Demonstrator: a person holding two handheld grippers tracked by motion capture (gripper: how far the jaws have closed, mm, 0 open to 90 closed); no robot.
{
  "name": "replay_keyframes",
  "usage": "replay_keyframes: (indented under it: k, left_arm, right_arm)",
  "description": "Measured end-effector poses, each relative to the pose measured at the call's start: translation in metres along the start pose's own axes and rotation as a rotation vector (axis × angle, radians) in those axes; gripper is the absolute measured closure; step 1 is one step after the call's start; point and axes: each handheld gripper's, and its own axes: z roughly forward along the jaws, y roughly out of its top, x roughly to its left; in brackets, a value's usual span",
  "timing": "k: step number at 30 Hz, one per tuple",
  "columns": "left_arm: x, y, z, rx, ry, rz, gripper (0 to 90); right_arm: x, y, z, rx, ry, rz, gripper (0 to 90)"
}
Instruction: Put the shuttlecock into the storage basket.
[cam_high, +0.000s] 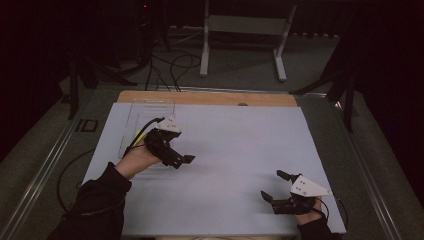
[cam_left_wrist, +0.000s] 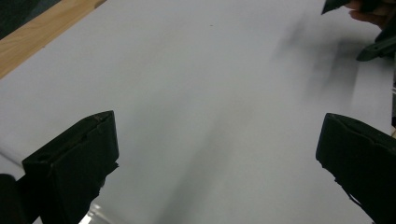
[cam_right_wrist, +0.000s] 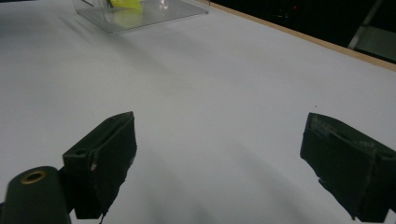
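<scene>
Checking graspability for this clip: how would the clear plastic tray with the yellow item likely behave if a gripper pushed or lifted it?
The clear tray looks thin and flat, so probably light and apt to slide on the smooth white tabletop. Its low edge may be hard to pinch. The yellow item could shift inside.

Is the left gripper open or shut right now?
Open. In its own view the left gripper has its two black jaws standing far apart with bare white table between them, nothing held.

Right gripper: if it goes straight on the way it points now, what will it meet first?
Probably nothing soon. The right gripper, open and empty, looks across the bare white table sheet. The clear plastic tray with a yellow item lies far ahead and to the left, likely off its line.
</scene>
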Motion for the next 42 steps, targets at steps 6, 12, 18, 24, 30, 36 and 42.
replay_keyframes:
  k: [6,12,18,24,30,36,42]
  left_arm:
    - [-0.009,-0.008,0.005,-0.018,-0.024,0.01,0.0]
    - [-0.016,-0.024,0.008,-0.011,-0.032,0.01,0.0]
    - [-0.02,-0.037,0.008,-0.021,-0.046,0.007,0.0]
    - [-0.026,-0.053,0.009,-0.009,-0.055,0.019,0.0]
    - [-0.028,-0.065,0.009,-0.013,-0.08,0.007,0.0]
    - [-0.029,-0.081,0.009,-0.014,-0.064,-0.008,0.0]
    - [-0.029,-0.097,0.007,-0.026,-0.058,-0.029,0.0]
  right_arm:
    - [0.0,0.0,0.0,0.002,-0.001,0.001,10.6]
    - [0.0,0.0,0.0,0.001,-0.002,-0.002,10.6]
    - [0.0,0.0,0.0,0.003,0.001,-0.002,10.6]
    - [0.0,0.0,0.001,0.006,0.0,0.0,10.6]
    - [0.0,0.0,0.001,0.005,0.0,0.0,10.6]
    - [0.0,0.0,0.0,0.005,-0.001,-0.002,10.6]
    - [0.0,0.0,0.0,0.004,-0.001,0.0,10.6]
